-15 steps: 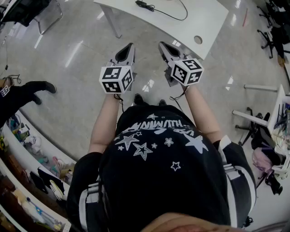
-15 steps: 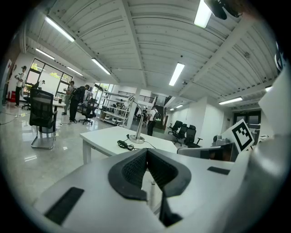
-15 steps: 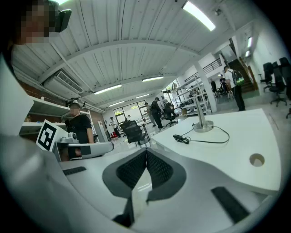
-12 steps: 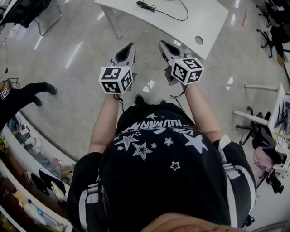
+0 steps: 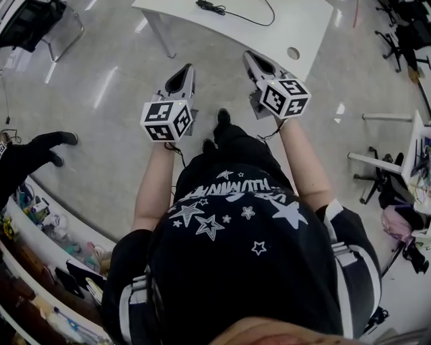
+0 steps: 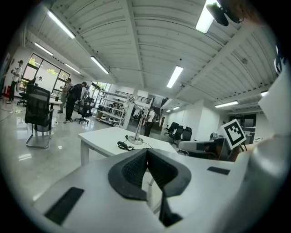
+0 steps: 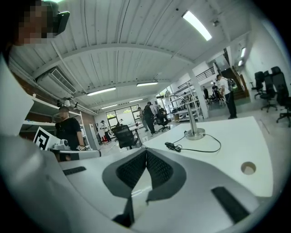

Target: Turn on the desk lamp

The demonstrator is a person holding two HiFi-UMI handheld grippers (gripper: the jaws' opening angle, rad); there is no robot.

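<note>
The desk lamp [image 7: 194, 119] is a thin silver pole on a round base, standing on a white table [image 5: 306, 30]. It also shows in the left gripper view, where the lamp [image 6: 137, 131] stands far ahead. A black cable with a switch [image 7: 173, 146] runs from its base; in the head view only the cable [image 5: 222, 9] shows. My left gripper [image 5: 187, 68] is shut and empty over the floor, short of the table. My right gripper [image 5: 248, 56] is shut and empty, its tip near the table's front edge. Both gripper views show the jaws closed together, left [image 6: 146, 150] and right [image 7: 146, 151].
A round cable hole [image 5: 293, 52] sits near the table's front edge. Another person's dark leg and shoe [image 5: 40, 145] are at the left. Cluttered shelves [image 5: 47, 229] run along the lower left. Office chairs [image 5: 397, 30] and a white rack [image 5: 404, 168] stand at the right.
The person has stepped forward, one foot now ahead. Both grippers have moved closer to the table, the right one more. The jaws stay shut.
</note>
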